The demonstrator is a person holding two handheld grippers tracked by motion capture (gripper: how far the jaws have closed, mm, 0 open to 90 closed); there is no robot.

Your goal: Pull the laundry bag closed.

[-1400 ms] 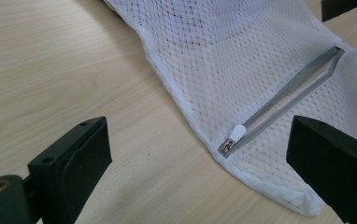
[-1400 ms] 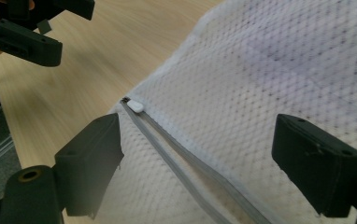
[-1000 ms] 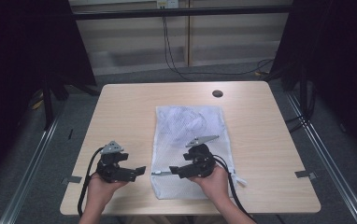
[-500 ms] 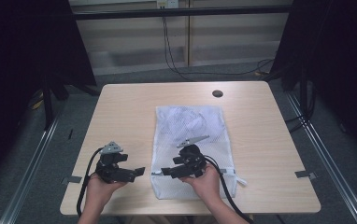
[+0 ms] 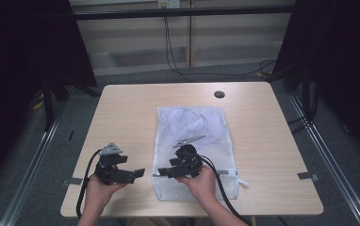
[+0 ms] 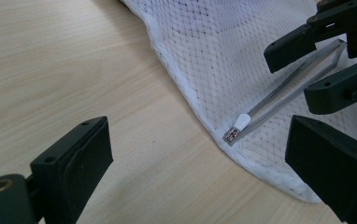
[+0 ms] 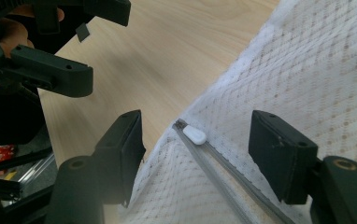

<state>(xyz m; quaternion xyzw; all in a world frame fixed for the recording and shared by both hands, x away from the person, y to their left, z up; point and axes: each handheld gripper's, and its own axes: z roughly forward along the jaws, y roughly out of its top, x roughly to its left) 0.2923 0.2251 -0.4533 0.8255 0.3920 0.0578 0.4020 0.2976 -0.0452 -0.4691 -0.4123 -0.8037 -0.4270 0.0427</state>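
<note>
Fingers [image 7: 120, 154] of both grippers spread apart, white mesh bag [image 5: 192, 136] flat on table [image 5: 121, 113], grey zipper [image 7: 223, 172] with white pull [image 7: 194, 135]

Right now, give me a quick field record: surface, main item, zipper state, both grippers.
surface: light wooden table
main item: white mesh laundry bag, lying flat, something pale inside
zipper: grey zipper along the near end of the bag, white zipper pull at its corner end
left gripper: open, over bare table beside the bag corner, holding nothing
right gripper: open, over the bag, jaws either side of the pull, not closed on it
contact: none seen
</note>
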